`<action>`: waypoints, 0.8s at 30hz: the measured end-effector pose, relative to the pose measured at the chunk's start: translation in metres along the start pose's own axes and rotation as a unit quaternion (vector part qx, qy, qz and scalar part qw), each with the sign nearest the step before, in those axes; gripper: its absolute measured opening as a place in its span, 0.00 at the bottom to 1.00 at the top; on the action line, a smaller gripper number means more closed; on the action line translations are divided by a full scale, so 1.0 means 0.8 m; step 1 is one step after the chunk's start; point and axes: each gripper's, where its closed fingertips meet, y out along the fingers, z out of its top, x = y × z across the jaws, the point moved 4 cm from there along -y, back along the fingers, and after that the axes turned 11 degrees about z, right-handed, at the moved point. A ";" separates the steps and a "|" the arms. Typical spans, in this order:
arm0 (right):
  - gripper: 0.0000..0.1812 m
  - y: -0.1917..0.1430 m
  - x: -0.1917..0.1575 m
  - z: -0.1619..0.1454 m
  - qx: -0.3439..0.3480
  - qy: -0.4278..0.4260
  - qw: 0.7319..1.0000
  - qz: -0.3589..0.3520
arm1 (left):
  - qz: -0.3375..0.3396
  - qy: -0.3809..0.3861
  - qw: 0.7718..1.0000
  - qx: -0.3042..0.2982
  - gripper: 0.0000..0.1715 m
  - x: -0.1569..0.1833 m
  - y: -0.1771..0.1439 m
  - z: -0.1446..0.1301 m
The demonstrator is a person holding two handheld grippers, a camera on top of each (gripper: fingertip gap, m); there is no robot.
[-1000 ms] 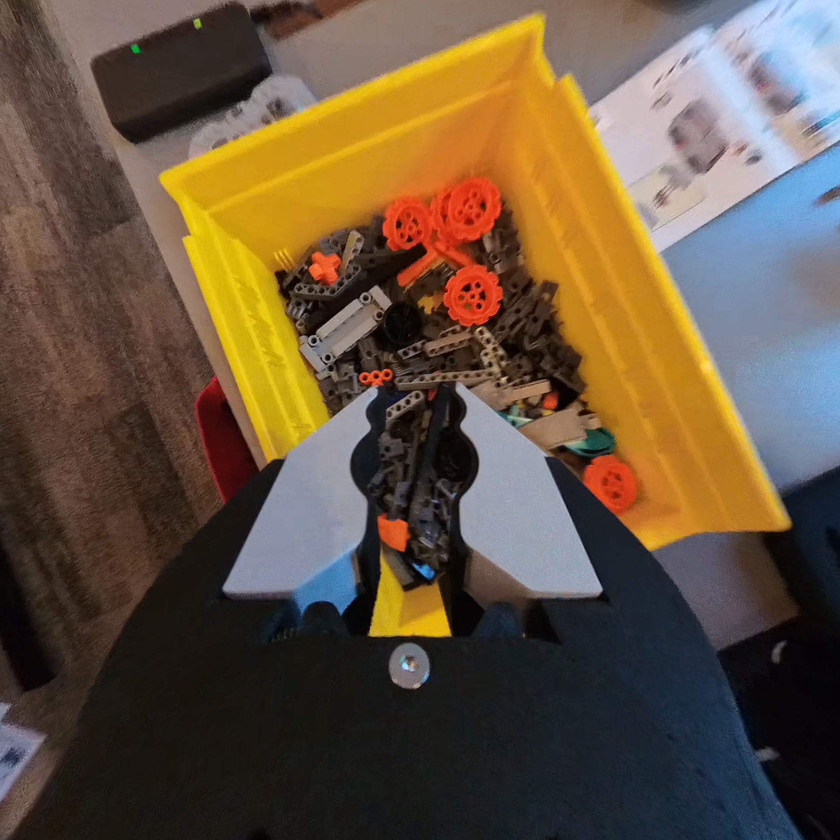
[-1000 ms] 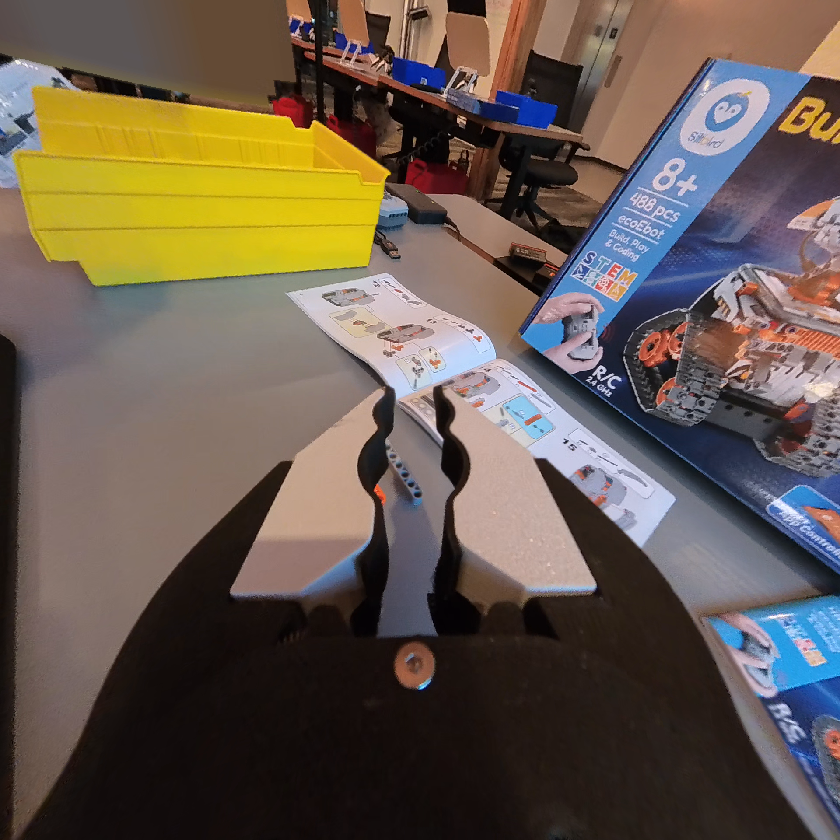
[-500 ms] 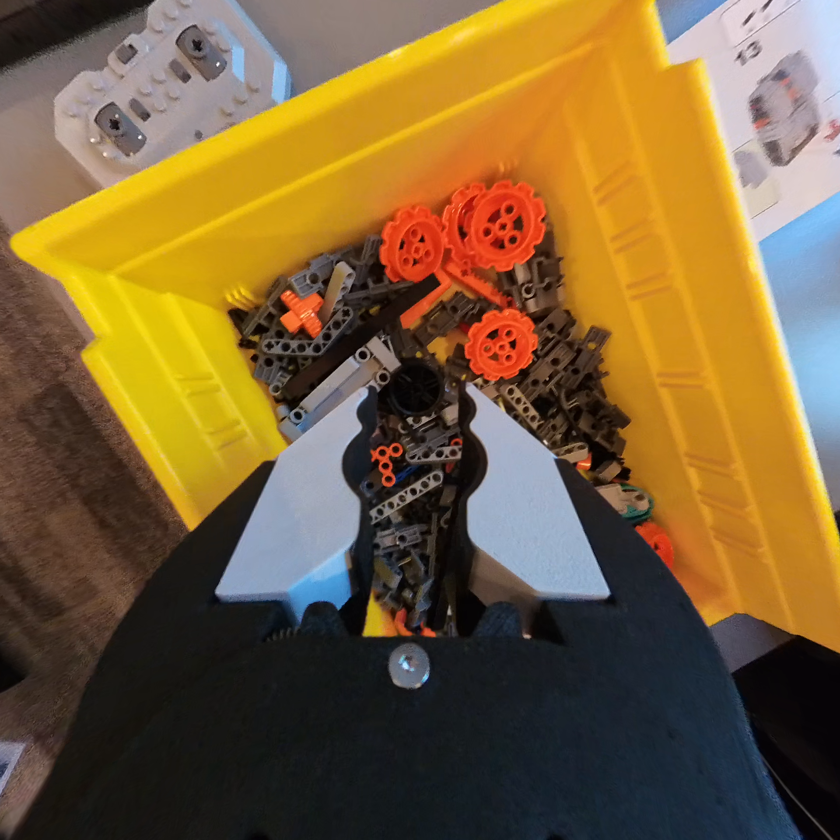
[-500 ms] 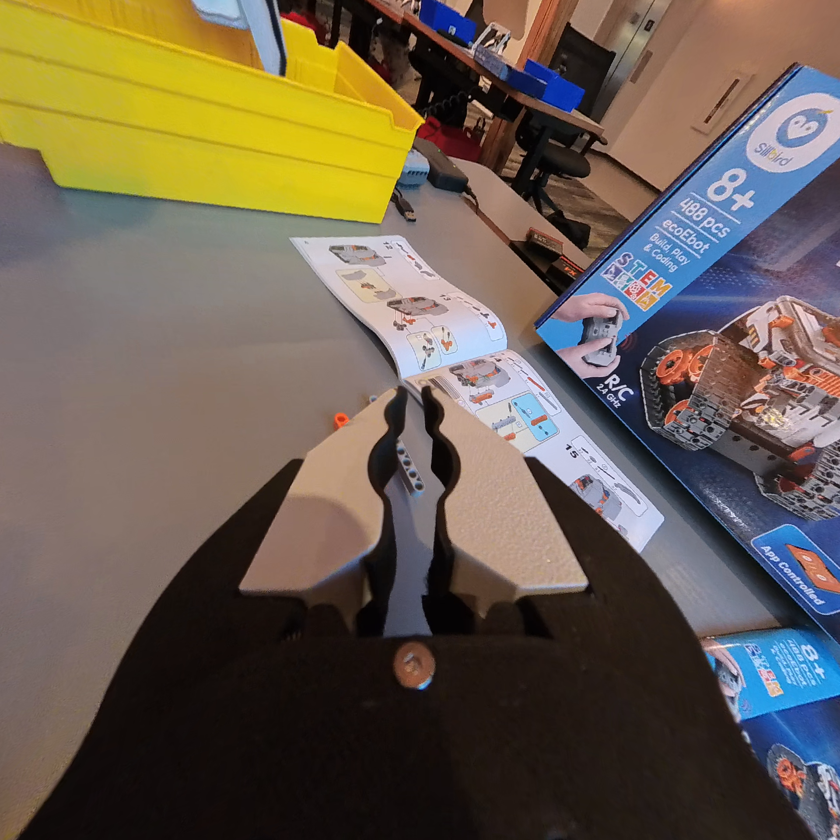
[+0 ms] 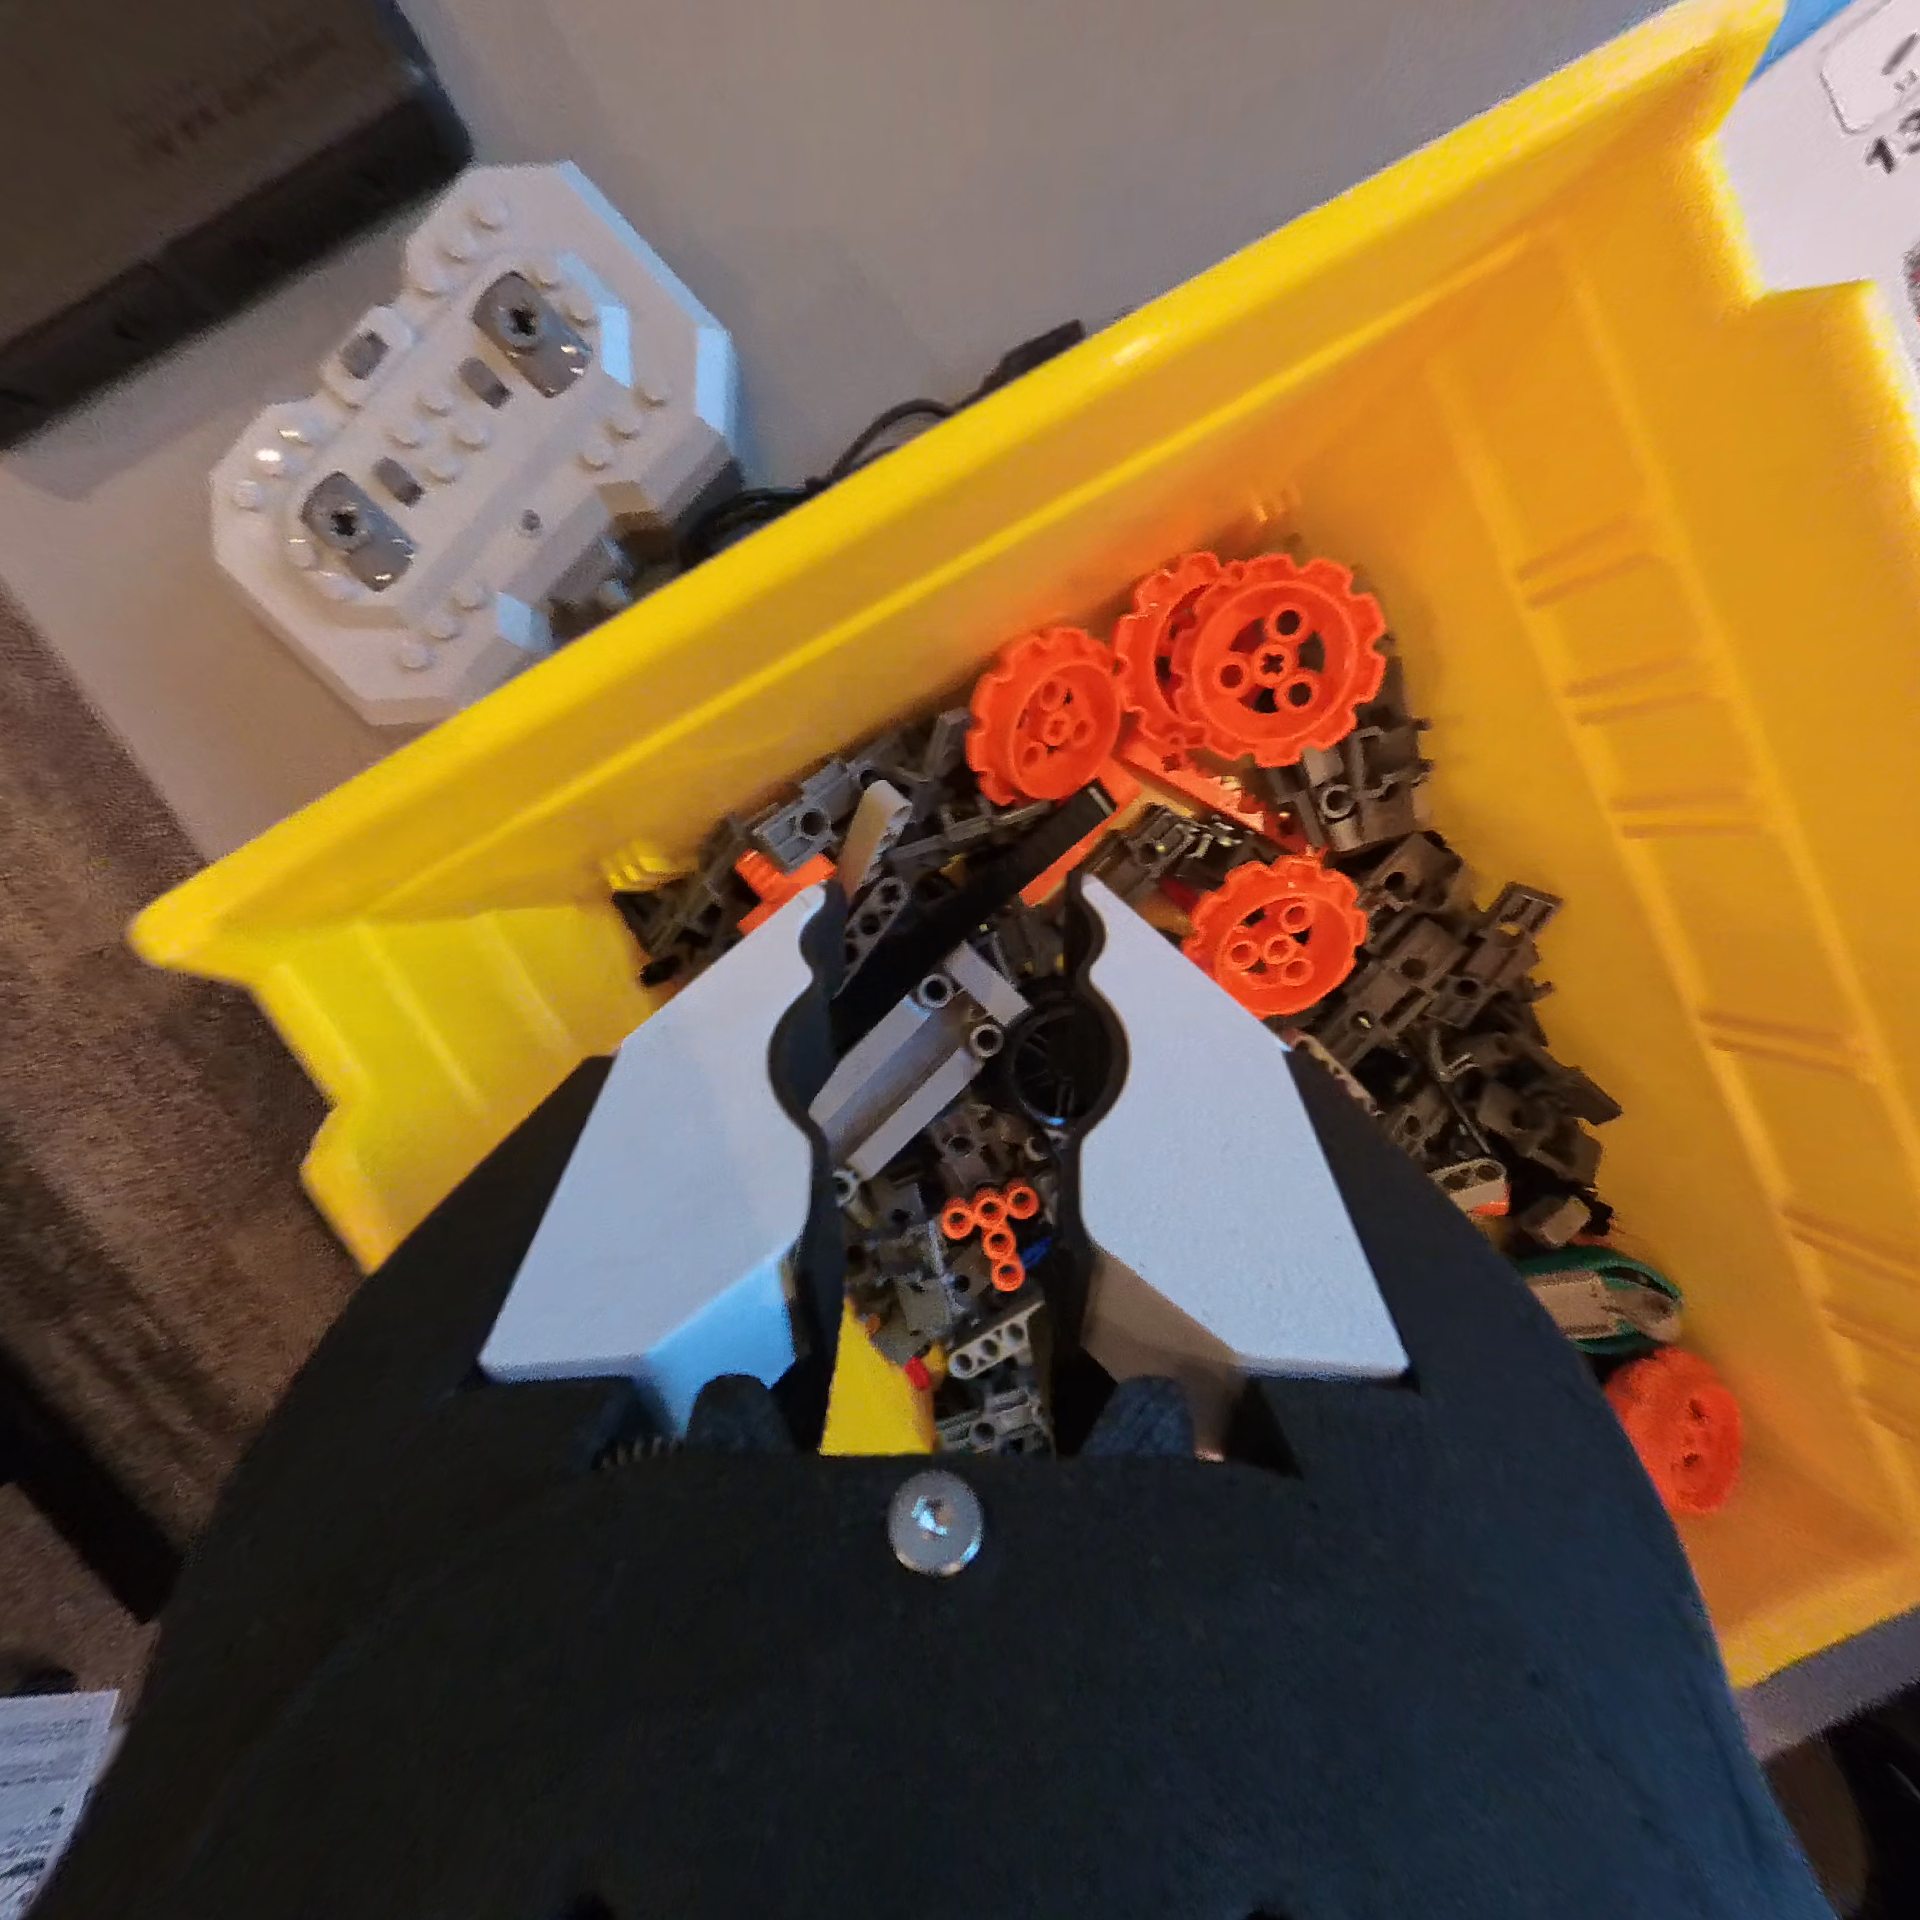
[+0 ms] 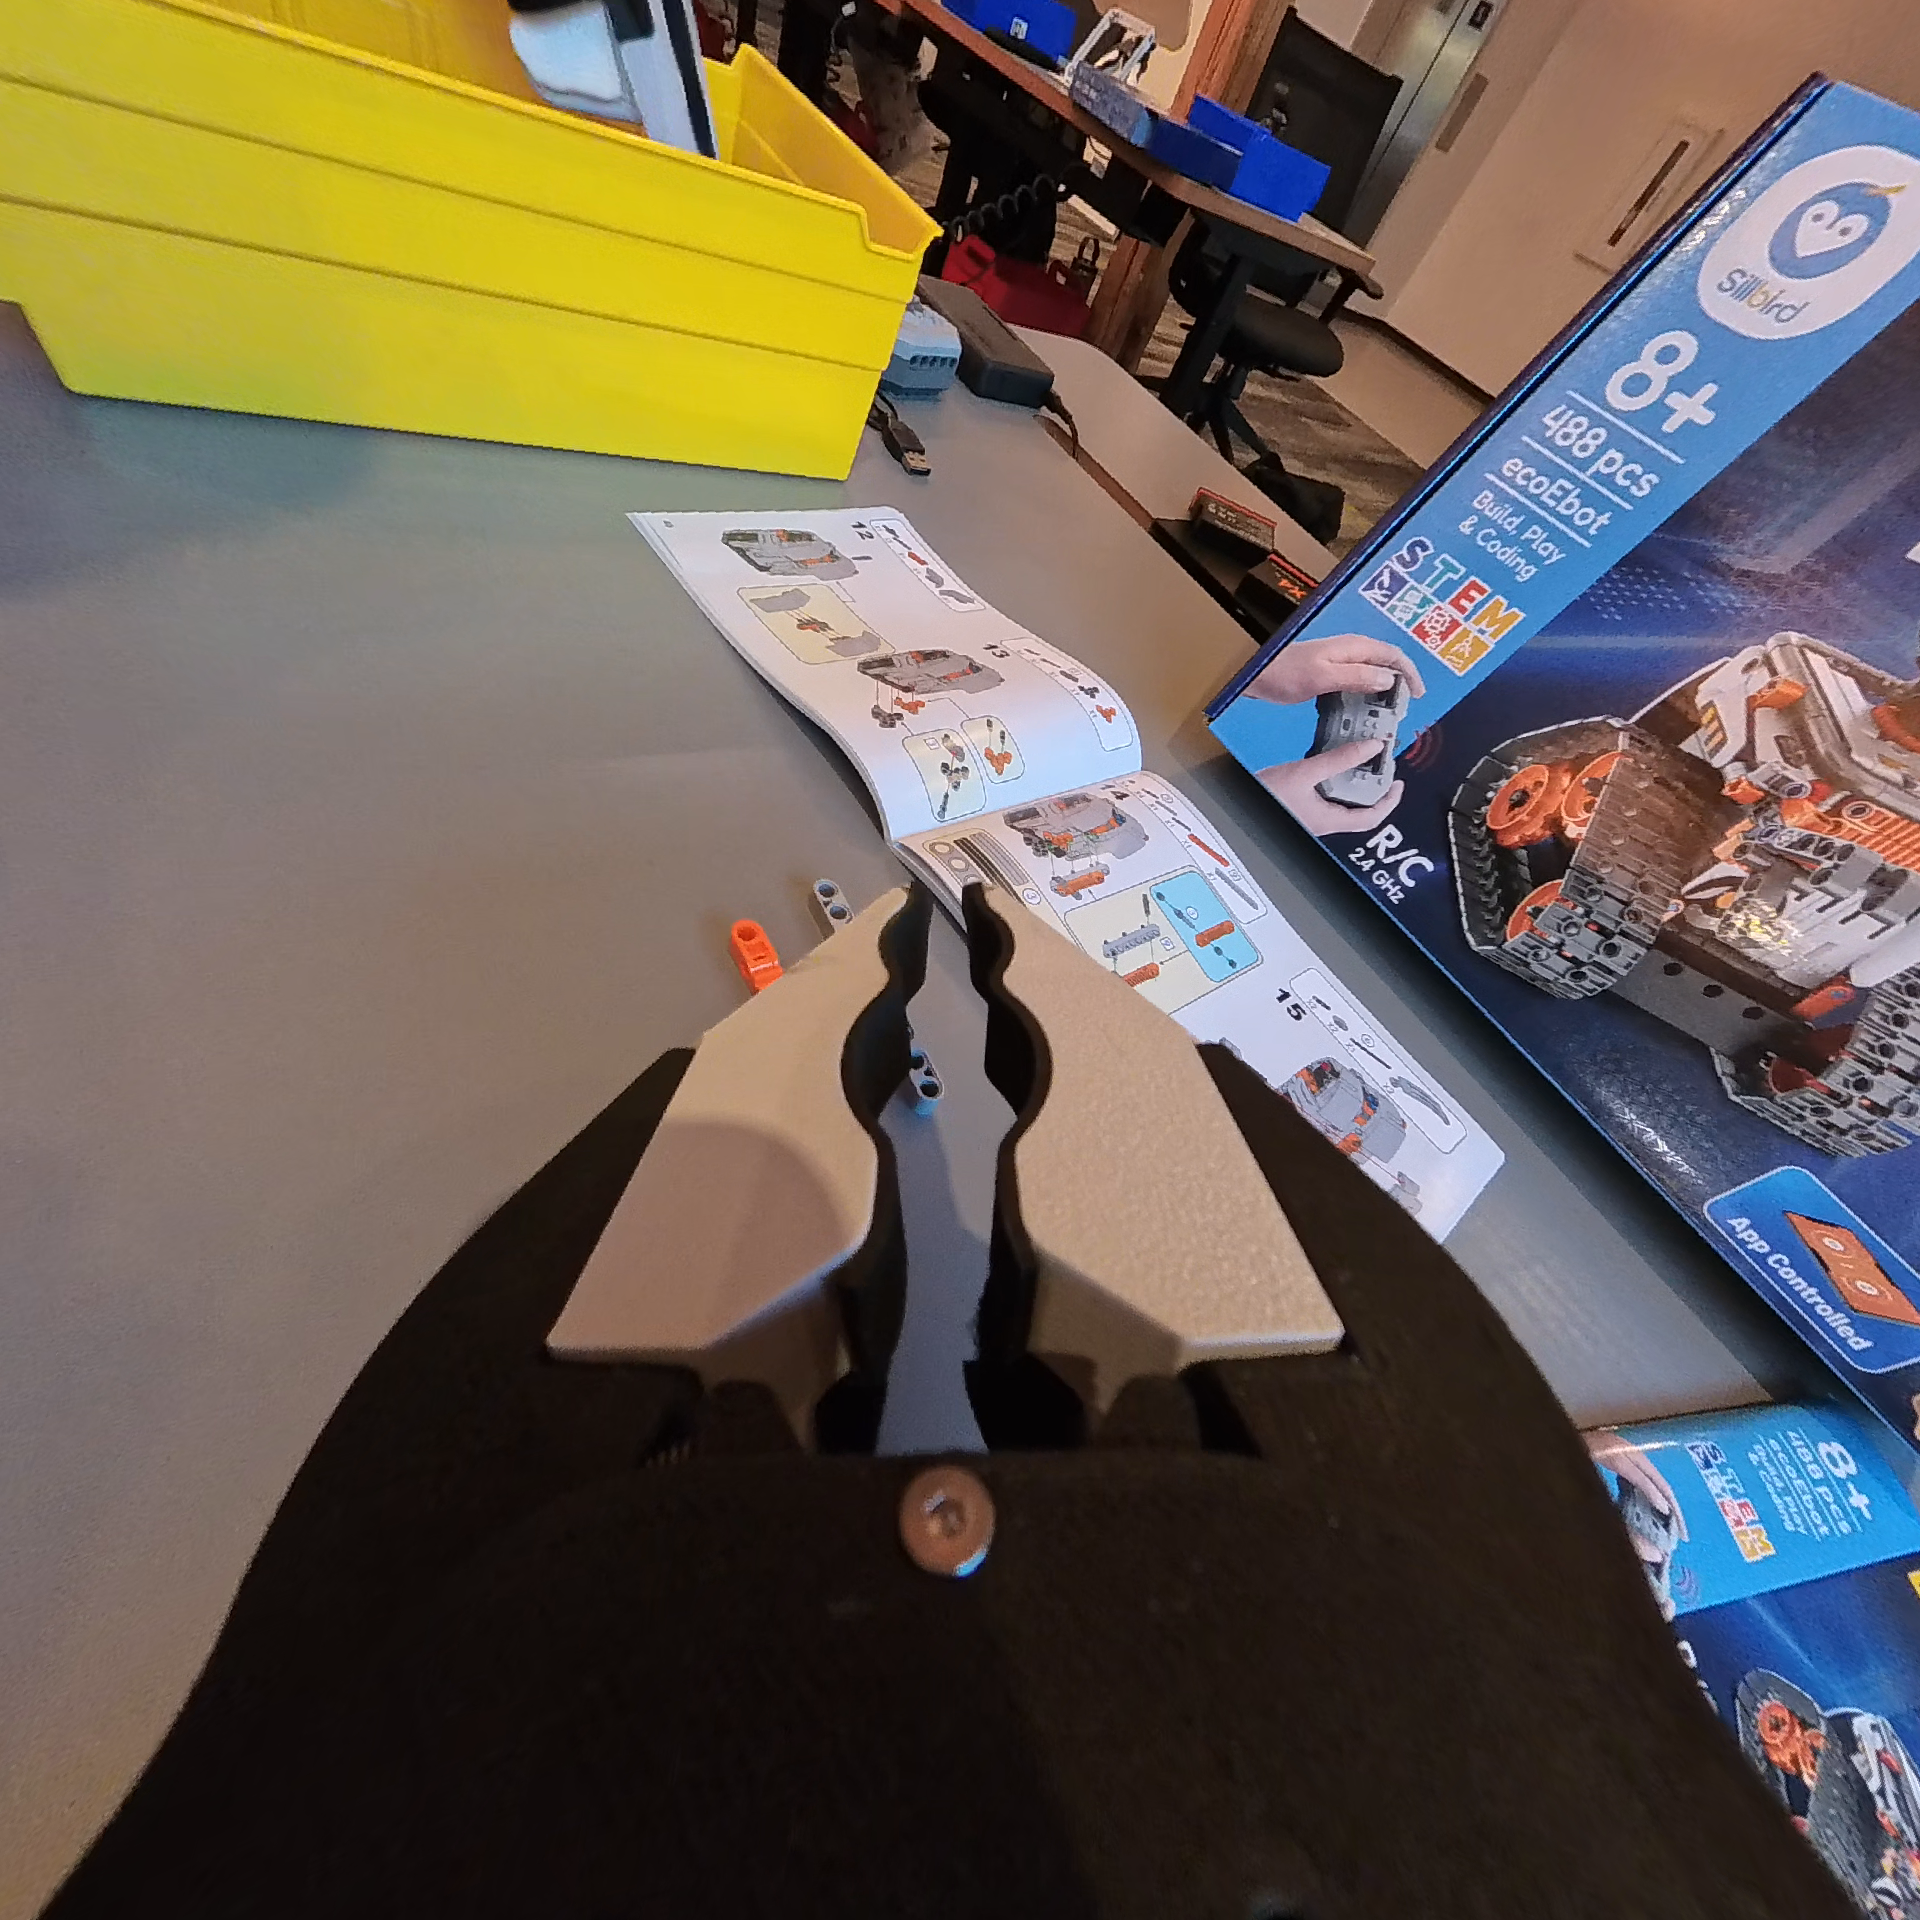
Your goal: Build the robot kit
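My left gripper (image 5: pixel 951 902) is open and hangs low over a pile of building pieces inside a yellow bin (image 5: pixel 1621 644). A light grey beam (image 5: pixel 899 1070) and a black wheel (image 5: pixel 1062 1060) lie between its fingers, and it grips neither. Orange gear wheels (image 5: pixel 1283 660) lie just beyond the tips. My right gripper (image 6: pixel 942 896) is just above the grey table (image 6: pixel 364 790), empty, with only a narrow gap between its jaws. A small grey beam (image 6: pixel 831 902) lies on the table, partly hidden under its left finger. An orange connector (image 6: pixel 754 951) lies just to the left. The left gripper (image 6: pixel 613 73) shows inside the bin (image 6: pixel 447 343).
An open instruction booklet (image 6: pixel 935 675) lies just beyond the right gripper. A large blue toy box (image 6: pixel 1621 727) stands to the right, with a smaller blue box (image 6: pixel 1766 1527) at the lower right. A white controller block (image 5: pixel 457 447) sits behind the bin. A cable plug (image 6: pixel 904 449) lies by the bin's corner. The tips of one gripper are about 40 centimeters away from the tips of the other. The orange connector (image 6: pixel 754 951) lies some 7 centimeters from my right tips, 35 centimeters from my left tips.
My left gripper moved forward and lower over the pile, and its jaws opened a little wider. My right gripper shifted right of the orange connector and grey beam, and its jaws narrowed.
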 end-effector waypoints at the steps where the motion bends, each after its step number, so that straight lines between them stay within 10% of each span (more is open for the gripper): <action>1: 0.02 0.000 0.000 0.000 -0.001 -0.001 1.000 0.000 | -0.011 0.003 1.000 -0.001 0.23 0.004 0.003 0.002; 11: 0.02 0.002 -0.001 -0.004 -0.011 -0.008 1.000 0.004 | -0.150 0.090 0.984 0.033 0.26 0.093 -0.021 -0.001; 24: 0.02 0.008 0.001 -0.014 -0.029 -0.001 1.000 0.000 | -0.165 0.174 0.970 0.029 0.21 0.132 -0.031 -0.045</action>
